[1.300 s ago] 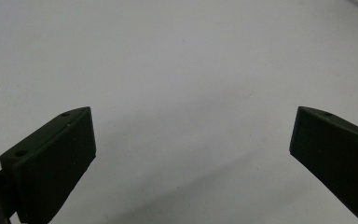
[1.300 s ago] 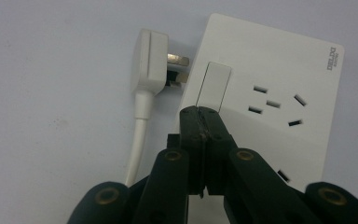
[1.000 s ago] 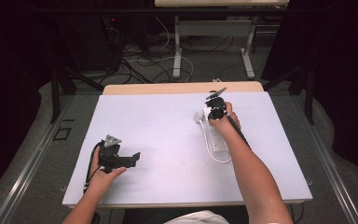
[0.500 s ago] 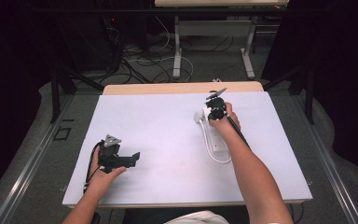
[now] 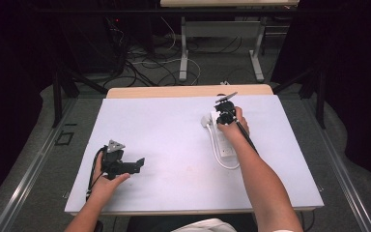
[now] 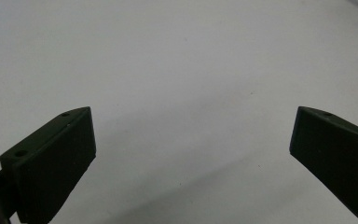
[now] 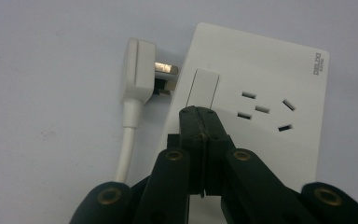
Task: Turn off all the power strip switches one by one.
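A white power strip (image 7: 261,98) lies flat on the table, its rocker switch (image 7: 203,87) near one end and socket holes beside it. A white plug (image 7: 140,70) lies on its side against that end, prongs touching the strip's edge, its cord (image 7: 126,144) trailing away. My right gripper (image 7: 198,112) is shut with nothing in it, its tips just over the near end of the switch. In the high view the right gripper (image 5: 224,115) stands over the far end of the strip (image 5: 224,145). My left gripper (image 5: 136,165) rests near the table's left front, jaws wide open over bare surface.
The white table top (image 5: 174,130) has a wooden strip (image 5: 188,91) along its far edge. The strip's cord (image 5: 222,162) loops toward the table's middle right. Beyond the table are desk legs and floor cables (image 5: 145,58).
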Motion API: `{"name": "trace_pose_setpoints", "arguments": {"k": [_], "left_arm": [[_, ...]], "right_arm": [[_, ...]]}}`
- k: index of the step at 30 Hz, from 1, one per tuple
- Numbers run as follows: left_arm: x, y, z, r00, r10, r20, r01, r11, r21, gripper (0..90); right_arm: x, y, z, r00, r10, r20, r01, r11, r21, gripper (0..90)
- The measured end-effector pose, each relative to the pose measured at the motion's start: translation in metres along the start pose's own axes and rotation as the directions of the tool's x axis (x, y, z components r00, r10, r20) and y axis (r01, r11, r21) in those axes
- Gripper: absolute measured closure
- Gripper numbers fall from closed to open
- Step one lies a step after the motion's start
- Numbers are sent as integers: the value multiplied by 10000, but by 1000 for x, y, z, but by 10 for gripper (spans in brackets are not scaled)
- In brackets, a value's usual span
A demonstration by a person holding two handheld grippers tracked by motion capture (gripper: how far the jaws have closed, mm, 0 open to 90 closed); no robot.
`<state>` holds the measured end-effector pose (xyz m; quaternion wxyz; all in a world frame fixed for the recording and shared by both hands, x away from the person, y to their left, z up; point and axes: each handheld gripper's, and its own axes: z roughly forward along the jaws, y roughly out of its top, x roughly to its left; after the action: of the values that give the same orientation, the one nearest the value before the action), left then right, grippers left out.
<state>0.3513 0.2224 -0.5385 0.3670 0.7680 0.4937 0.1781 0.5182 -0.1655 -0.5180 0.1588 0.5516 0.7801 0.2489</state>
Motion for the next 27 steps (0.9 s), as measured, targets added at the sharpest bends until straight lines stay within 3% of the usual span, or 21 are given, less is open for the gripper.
{"name": "trace_pose_setpoints", "arguments": {"k": [8, 13, 14, 27], "left_arm": [[1, -1, -1, 9999, -87, -50, 87, 10000, -3, 3], [0, -2, 0, 9999, -139, -37, 139, 9999, -50, 3], [1, -2, -1, 10000, -57, -36, 57, 10000, 16, 3], [2, -3, 0, 9996, -288, -48, 288, 9996, -12, 3]], "right_arm": [[1, 2, 4, 9998, 161, -123, -166, 9989, -444, 900], [1, 4, 4, 9997, 217, 98, -212, 9982, -563, 900], [0, 4, 5, 9998, 201, -45, -203, 9973, -703, 900], [-7, 18, 8, 9996, 200, 178, -188, 9974, -695, 900]]}}
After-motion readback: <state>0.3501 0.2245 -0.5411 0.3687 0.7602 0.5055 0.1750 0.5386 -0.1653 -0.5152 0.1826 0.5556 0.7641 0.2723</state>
